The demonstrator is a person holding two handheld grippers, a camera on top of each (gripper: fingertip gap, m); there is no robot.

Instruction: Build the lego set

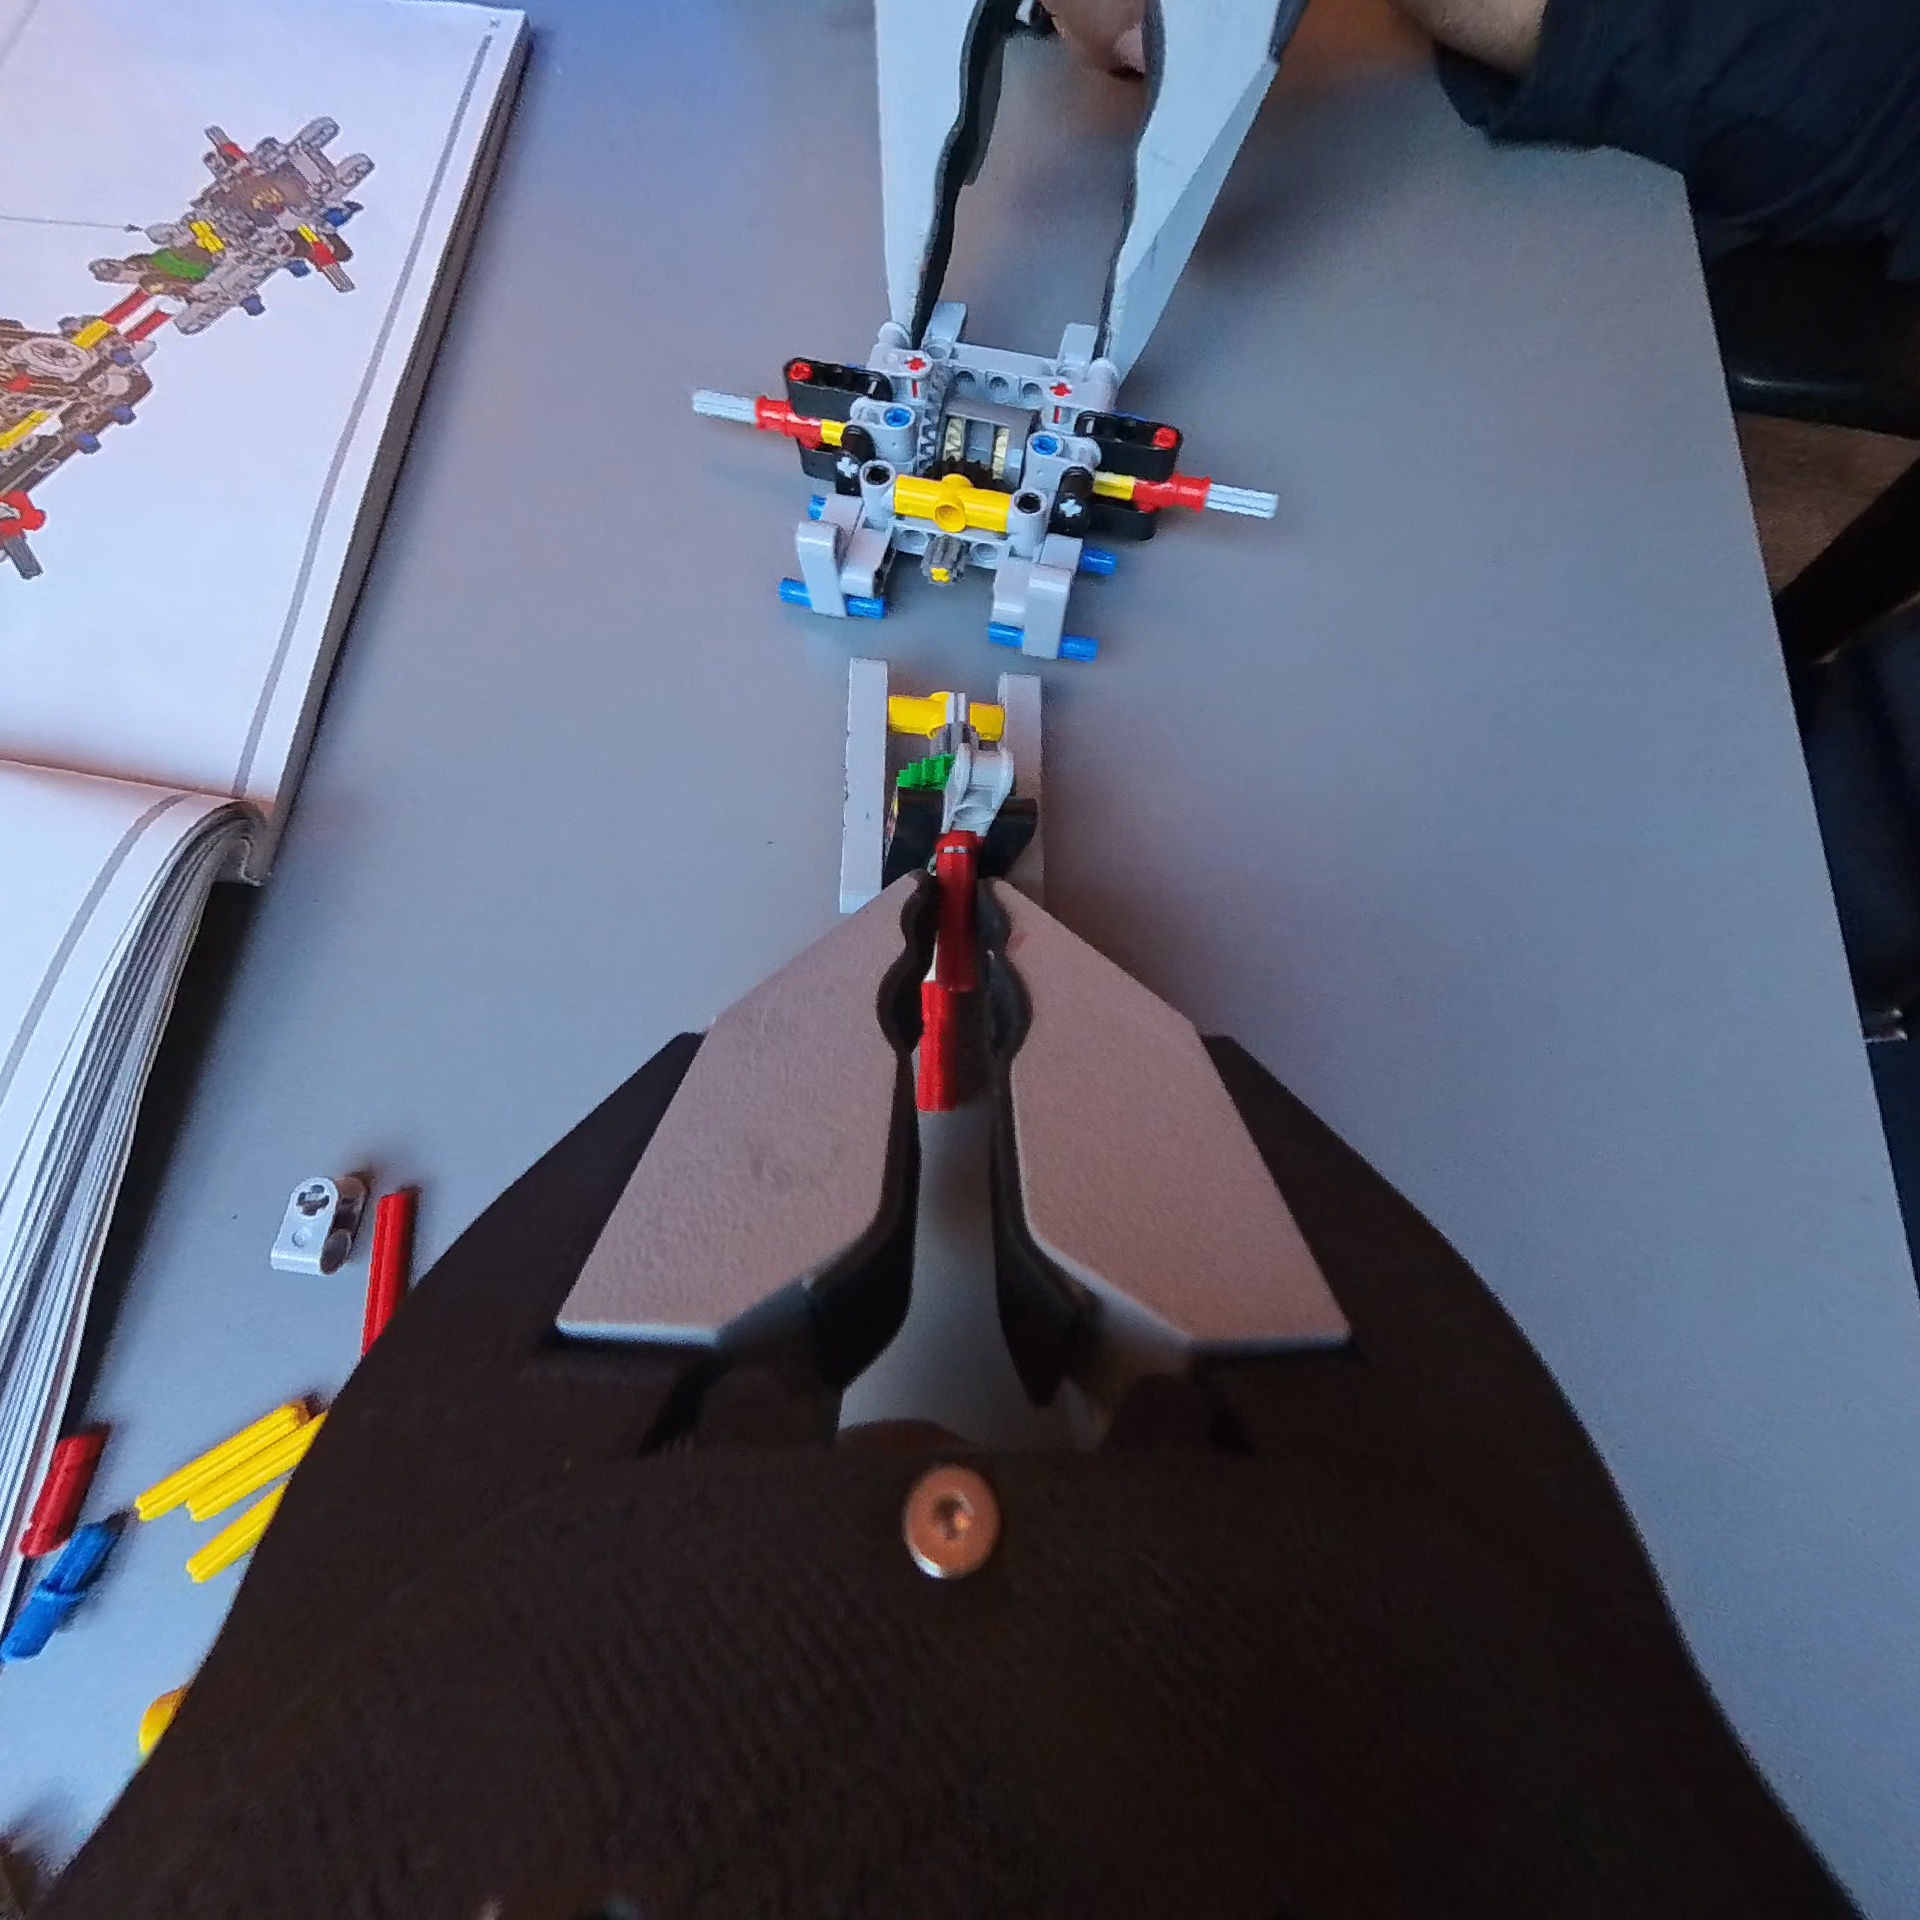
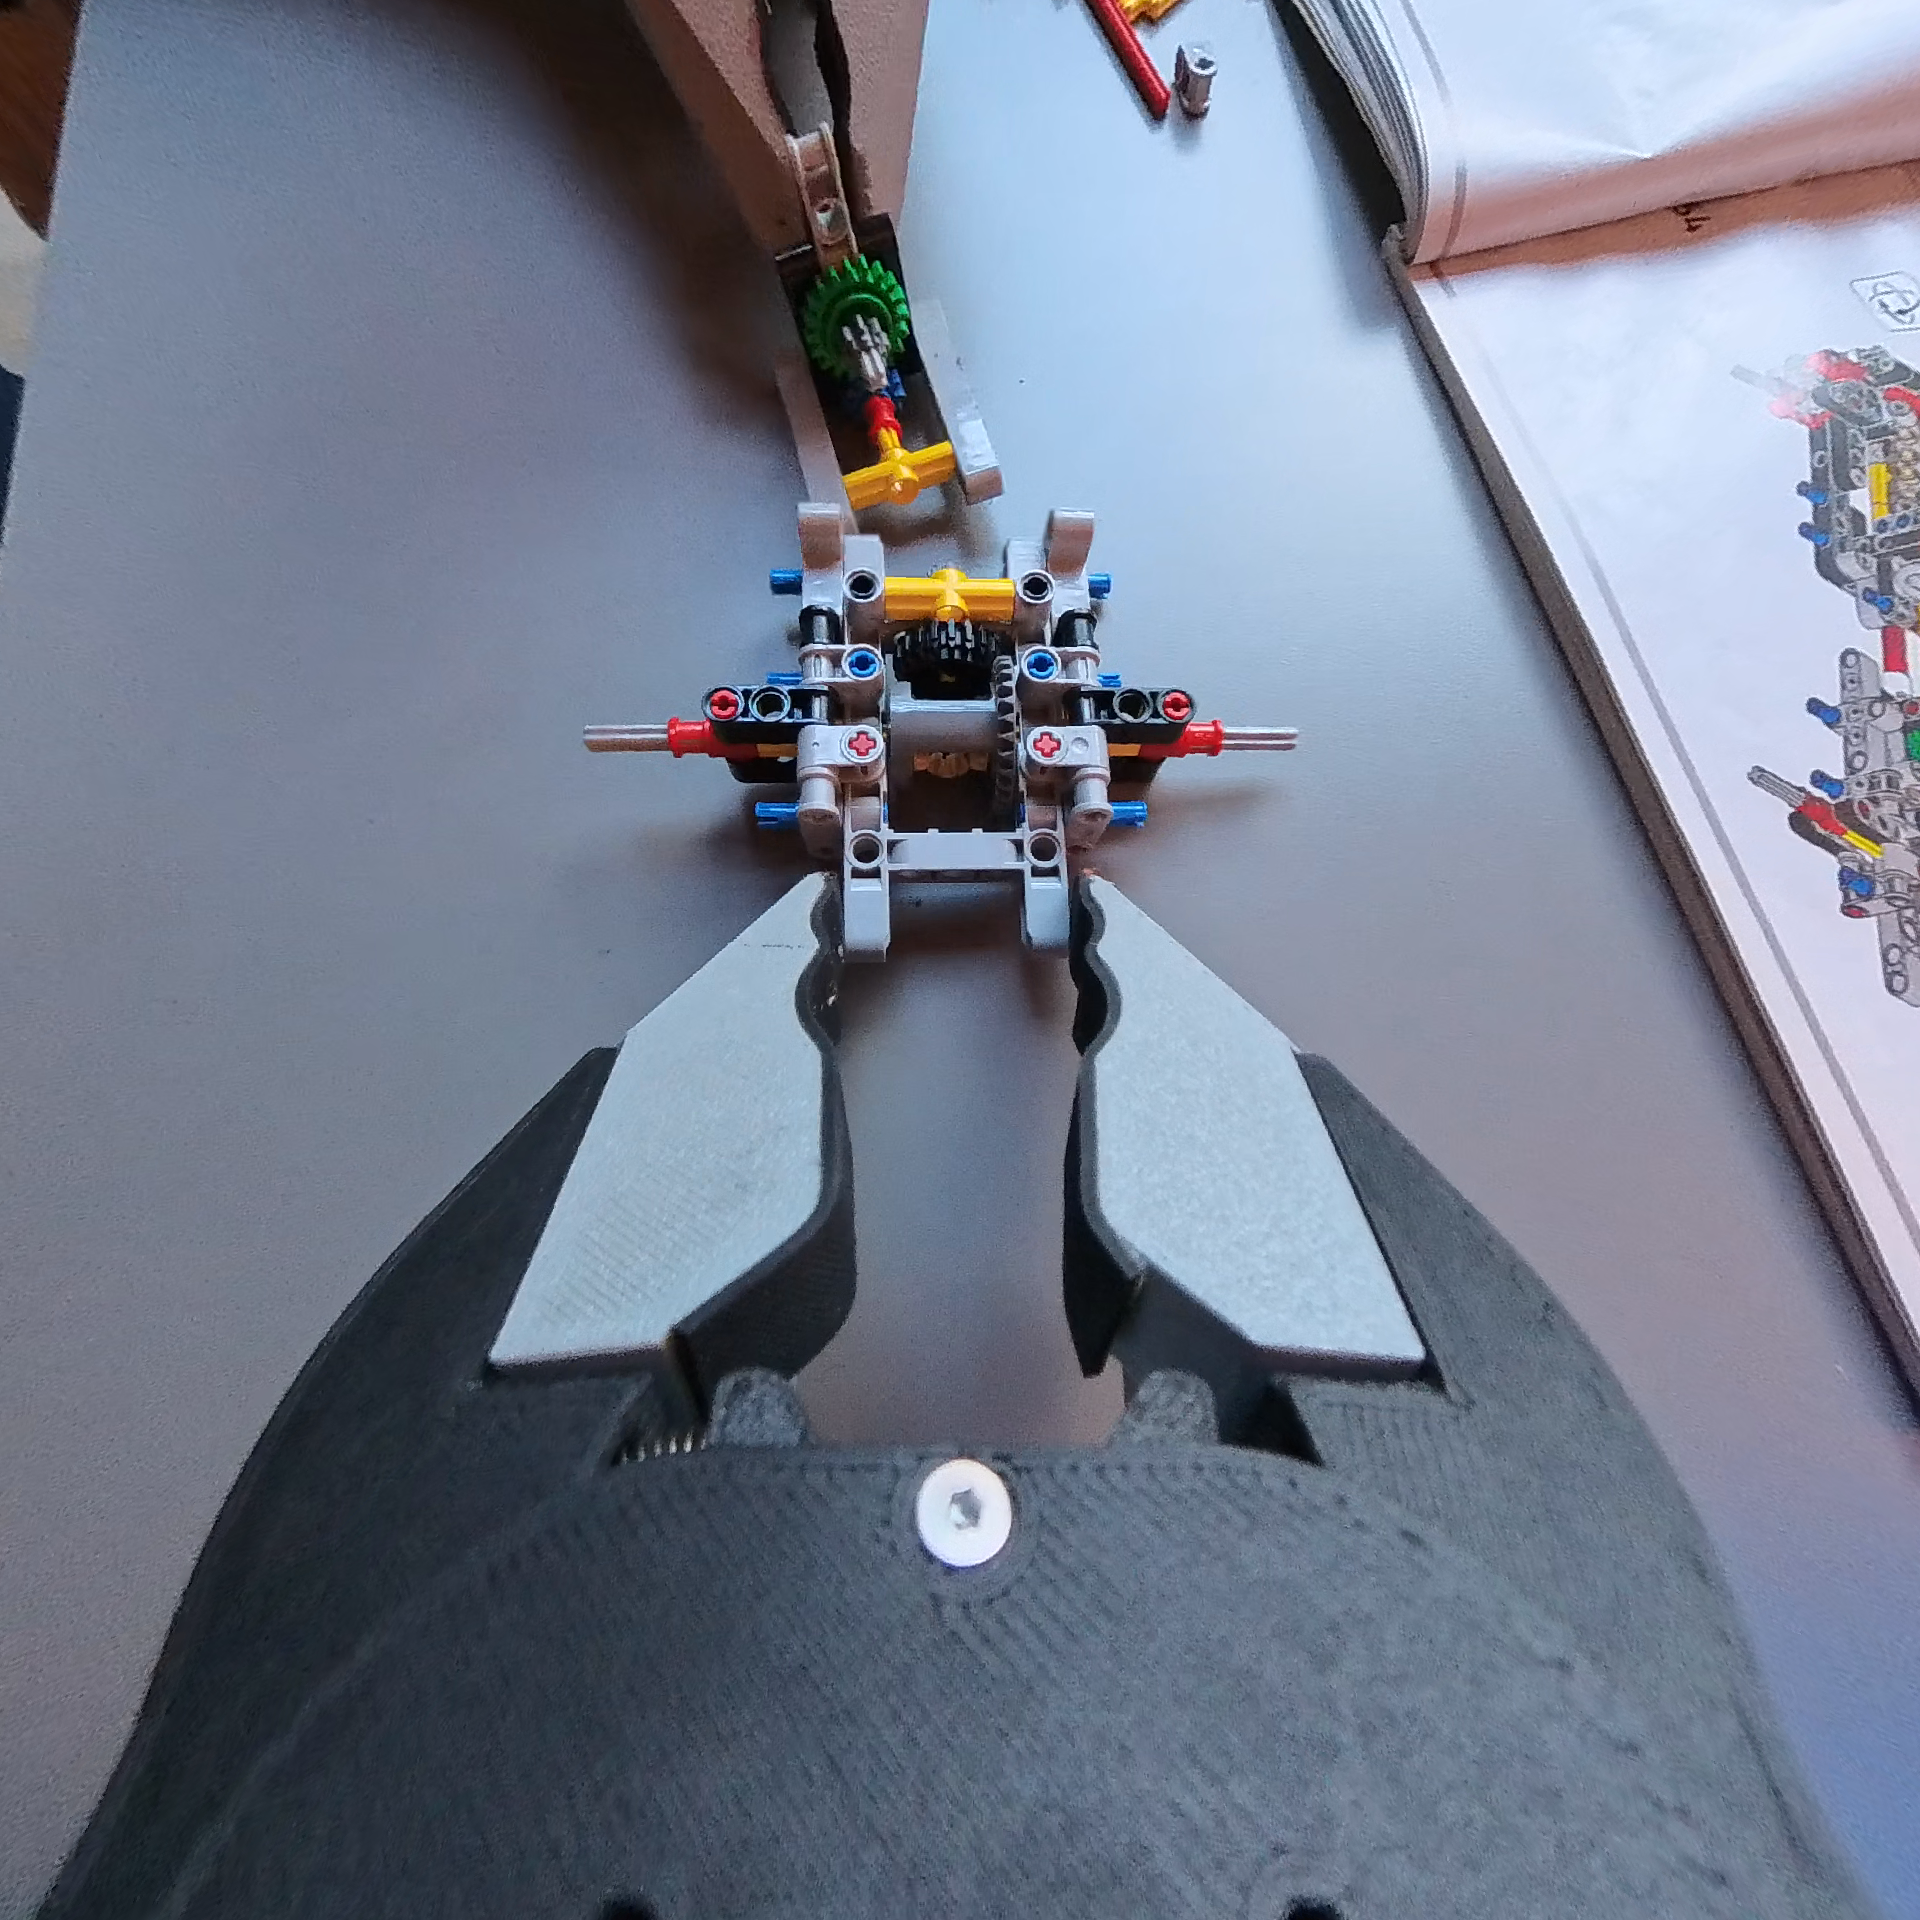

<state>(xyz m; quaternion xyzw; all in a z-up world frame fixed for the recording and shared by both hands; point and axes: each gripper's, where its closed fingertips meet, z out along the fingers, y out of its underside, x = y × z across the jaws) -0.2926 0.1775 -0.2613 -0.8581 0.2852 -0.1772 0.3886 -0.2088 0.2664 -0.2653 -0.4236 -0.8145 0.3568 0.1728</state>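
My left gripper (image 1: 951, 883) is shut on the red axle (image 1: 951, 935) at the near end of a small sub-assembly (image 1: 961, 769). That piece has a green gear (image 2: 854, 307), a yellow cross connector (image 2: 899, 473) and two grey side beams, and its far end lies just short of the large assembly. My right gripper (image 2: 951, 894) is shut on the two grey legs of the large grey frame assembly (image 2: 940, 727), which stands on the grey table (image 1: 1455, 935). The frame has black gears, red and blue pins and axles that stick out to both sides. In the left wrist view the frame (image 1: 982, 488) sits between the two grippers.
An open instruction book (image 1: 260, 416) lies along the table's left side; in the right wrist view the book (image 2: 1662, 520) is at the right. Loose parts lie near it: a grey connector (image 1: 312, 1226), a red axle (image 1: 387, 1268), yellow axles (image 1: 229, 1475), blue pins (image 1: 62, 1579). A dark sleeve (image 1: 1714, 104) is at the far right. My right fingertips sit around 12 cm from my left ones. The grey connector (image 1: 312, 1226) is about 12 cm from my left fingertips and 20 cm from my right.
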